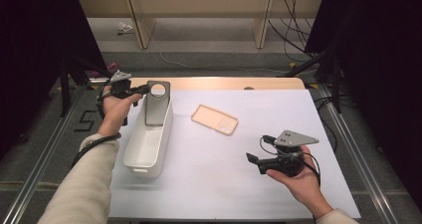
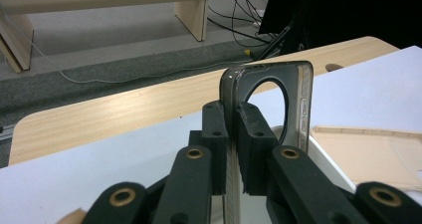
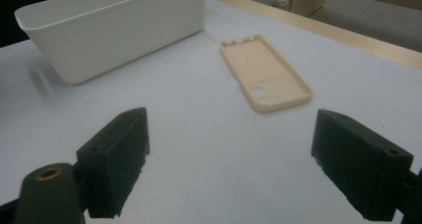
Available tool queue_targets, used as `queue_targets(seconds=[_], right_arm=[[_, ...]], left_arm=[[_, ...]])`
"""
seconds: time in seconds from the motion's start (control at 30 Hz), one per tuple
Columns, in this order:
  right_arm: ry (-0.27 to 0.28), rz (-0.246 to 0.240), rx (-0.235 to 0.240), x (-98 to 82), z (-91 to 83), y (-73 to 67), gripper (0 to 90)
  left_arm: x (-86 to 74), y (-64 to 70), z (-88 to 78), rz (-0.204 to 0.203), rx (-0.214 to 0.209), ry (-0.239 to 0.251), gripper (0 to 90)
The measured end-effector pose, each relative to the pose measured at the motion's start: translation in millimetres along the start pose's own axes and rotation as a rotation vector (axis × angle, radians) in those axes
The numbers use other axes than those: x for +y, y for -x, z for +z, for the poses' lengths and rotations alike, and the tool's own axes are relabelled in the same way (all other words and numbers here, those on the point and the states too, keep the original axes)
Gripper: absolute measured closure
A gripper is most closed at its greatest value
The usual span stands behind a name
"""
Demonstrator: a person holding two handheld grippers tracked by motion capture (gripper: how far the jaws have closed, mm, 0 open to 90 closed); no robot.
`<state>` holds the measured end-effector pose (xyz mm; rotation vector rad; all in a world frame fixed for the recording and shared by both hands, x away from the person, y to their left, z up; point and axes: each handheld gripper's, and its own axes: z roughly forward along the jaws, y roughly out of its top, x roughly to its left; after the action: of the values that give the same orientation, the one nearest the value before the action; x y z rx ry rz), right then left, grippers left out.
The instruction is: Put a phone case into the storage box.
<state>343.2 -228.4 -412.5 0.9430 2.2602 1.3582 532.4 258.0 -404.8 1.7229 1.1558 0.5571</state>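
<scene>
L gripper clamped on edge of grey phone case, holding it upright over far end of white bin. R gripper wide open, nothing betw. its 2 jaws, above white mat. Beige phone case flat on mat, right of bin.
</scene>
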Motion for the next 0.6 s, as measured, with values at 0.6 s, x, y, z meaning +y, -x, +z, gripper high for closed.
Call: queue_targets(seconds=[0.6], right_arm=[[-0.002,-0.001,0.001,-0.1,0.5,-0.1,16.2]], left_arm=[[-2.8,-3.2,2.6,-0.001,0.030,-0.014,82.2]])
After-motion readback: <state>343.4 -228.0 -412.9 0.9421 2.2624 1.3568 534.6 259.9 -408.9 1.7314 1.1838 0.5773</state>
